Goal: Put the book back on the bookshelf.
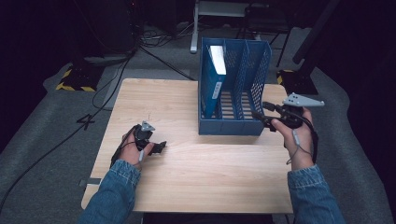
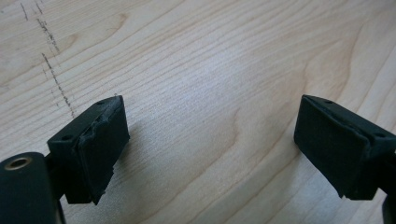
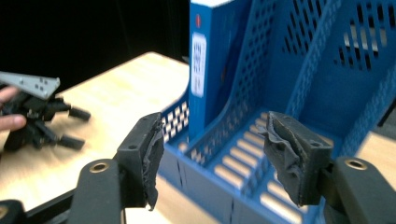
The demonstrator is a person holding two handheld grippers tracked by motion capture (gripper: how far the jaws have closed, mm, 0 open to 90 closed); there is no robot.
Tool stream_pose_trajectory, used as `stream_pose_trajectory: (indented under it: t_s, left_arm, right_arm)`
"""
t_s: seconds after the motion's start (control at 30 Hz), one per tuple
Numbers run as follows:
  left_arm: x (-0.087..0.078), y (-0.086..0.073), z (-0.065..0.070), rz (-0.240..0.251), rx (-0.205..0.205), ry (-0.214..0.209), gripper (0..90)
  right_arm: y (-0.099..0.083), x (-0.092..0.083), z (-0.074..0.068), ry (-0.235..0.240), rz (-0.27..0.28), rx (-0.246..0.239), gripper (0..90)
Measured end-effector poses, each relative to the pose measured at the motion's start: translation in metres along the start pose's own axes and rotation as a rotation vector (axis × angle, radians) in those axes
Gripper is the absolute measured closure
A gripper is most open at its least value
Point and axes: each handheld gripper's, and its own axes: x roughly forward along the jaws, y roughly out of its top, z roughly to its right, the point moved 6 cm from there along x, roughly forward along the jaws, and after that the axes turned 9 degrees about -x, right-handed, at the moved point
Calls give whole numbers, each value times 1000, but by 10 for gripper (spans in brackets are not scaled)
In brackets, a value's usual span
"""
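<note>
Left gripper, jaws wide, rests low over the table; right gripper, jaws wide, at the blue file rack holding a blue book.

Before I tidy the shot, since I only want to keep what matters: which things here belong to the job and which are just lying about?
Likely in the job:
- blue file rack
- blue box file standing in its left slot
- right claw, open at the rack's front corner
- left claw, open over bare table

Just lying about:
- cables on the floor
- yellow-black striped base
</note>
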Motion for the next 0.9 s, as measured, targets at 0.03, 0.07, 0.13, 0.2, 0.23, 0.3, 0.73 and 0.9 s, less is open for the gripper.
stream_pose_trajectory:
  t_s: [0.03,0.07,0.13,0.2,0.23,0.3,0.73,0.9]
  left_arm:
    - [0,0,0,-3,-1,-4,107]
    - [0,0,0,-3,-1,-4,107]
    - [-2,-2,0,-4,4,-3,107]
    - [-5,-6,-1,1,-9,0,108]
    - [-6,-6,-1,2,-9,1,108]
    - [-7,-7,-1,4,-10,1,108]
    - [-7,-7,-2,-5,3,-13,104]
    - [-4,-5,-3,-2,8,-21,97]
  right_arm:
    - [-9,-4,0,-6,-7,-3,382]
    - [-9,-4,0,-6,-7,-3,382]
    - [-24,-8,-1,-18,-33,-14,381]
    - [-42,-11,-4,-7,-64,-25,382]
    - [-51,-12,-5,-4,-70,-24,382]
    - [-63,-10,-4,-8,-83,-4,382]
    - [-129,6,6,-29,-296,56,380]
    - [-148,12,7,-7,-360,67,374]
